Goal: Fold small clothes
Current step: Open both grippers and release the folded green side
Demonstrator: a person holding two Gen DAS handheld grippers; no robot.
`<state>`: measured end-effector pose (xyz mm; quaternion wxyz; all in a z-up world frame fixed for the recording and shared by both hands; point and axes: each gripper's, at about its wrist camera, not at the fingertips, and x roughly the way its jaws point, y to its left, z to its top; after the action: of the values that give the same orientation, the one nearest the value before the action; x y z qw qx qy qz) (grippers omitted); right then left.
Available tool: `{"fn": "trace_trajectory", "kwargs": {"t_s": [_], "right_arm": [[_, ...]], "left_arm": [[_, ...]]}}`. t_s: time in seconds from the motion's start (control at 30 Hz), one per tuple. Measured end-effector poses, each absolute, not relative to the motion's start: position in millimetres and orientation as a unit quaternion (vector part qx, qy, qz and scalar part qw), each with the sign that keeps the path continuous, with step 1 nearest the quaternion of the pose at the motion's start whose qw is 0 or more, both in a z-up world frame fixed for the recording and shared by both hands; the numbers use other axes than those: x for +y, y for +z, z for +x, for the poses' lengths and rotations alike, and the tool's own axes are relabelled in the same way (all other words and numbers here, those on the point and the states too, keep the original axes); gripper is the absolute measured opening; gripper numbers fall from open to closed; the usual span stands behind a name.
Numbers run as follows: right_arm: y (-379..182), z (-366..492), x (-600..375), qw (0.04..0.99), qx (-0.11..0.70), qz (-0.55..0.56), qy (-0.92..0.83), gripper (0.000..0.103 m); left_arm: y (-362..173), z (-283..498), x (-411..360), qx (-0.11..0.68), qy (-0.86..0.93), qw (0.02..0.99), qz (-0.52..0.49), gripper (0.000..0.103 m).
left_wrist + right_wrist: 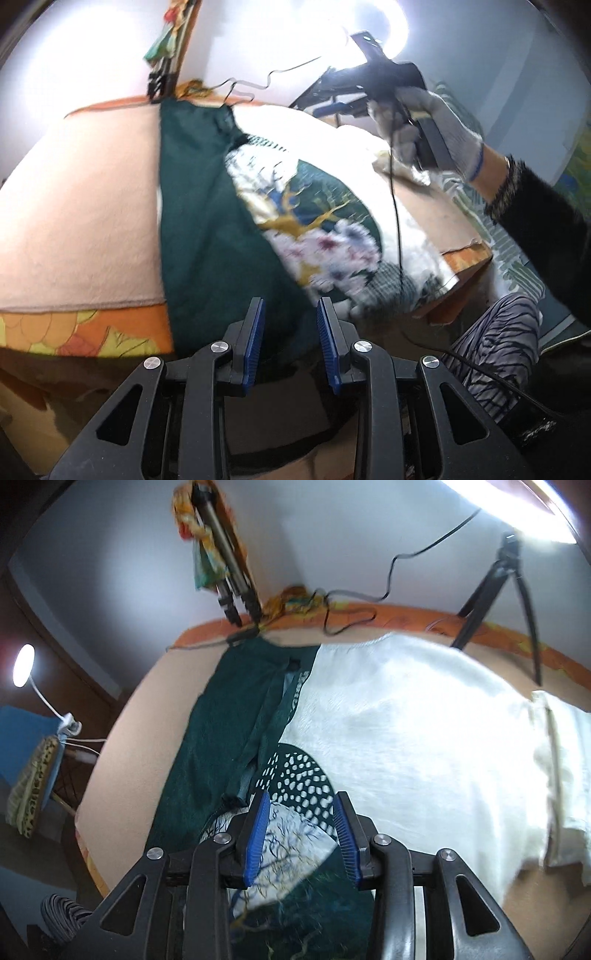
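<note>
A small white garment with dark green panels and a printed deer-and-flower picture (306, 206) lies spread on the pale pink table cover (74, 206). Its green side (199, 229) runs toward me. My left gripper (291, 321) is open and empty, just above the garment's near green edge. In the right wrist view the garment shows as a green strip (221, 738) and a bright white body (406, 738). My right gripper (302, 830) is open, low over the printed patch (295, 834), nothing between the fingers. It also shows raised in a gloved hand in the left wrist view (410, 99).
A black cable (354, 616) lies along the table's far orange edge (406, 616). A black tripod (498, 590) stands at the back right, another tripod with cloth (221, 561) at the back. A folded white cloth (561, 768) lies at the right. A lamp (24, 664) stands left.
</note>
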<state>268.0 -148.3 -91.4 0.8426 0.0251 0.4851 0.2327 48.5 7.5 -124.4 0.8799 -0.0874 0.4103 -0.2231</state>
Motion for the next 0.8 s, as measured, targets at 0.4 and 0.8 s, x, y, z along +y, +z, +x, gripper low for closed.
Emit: {"fn": "trace_trajectory", "kwargs": {"t_s": [0.4, 0.8], "right_arm": [[-18, 181, -285, 0.887, 0.399, 0.079, 0.218, 0.055], [-4, 132, -388, 0.903, 0.368, 0.118, 0.186, 0.066]], "left_arm": [[-114, 47, -90, 0.389, -0.304, 0.869, -0.021, 0.035], [-119, 38, -210, 0.361, -0.360, 0.855, 0.097, 0.039]]}}
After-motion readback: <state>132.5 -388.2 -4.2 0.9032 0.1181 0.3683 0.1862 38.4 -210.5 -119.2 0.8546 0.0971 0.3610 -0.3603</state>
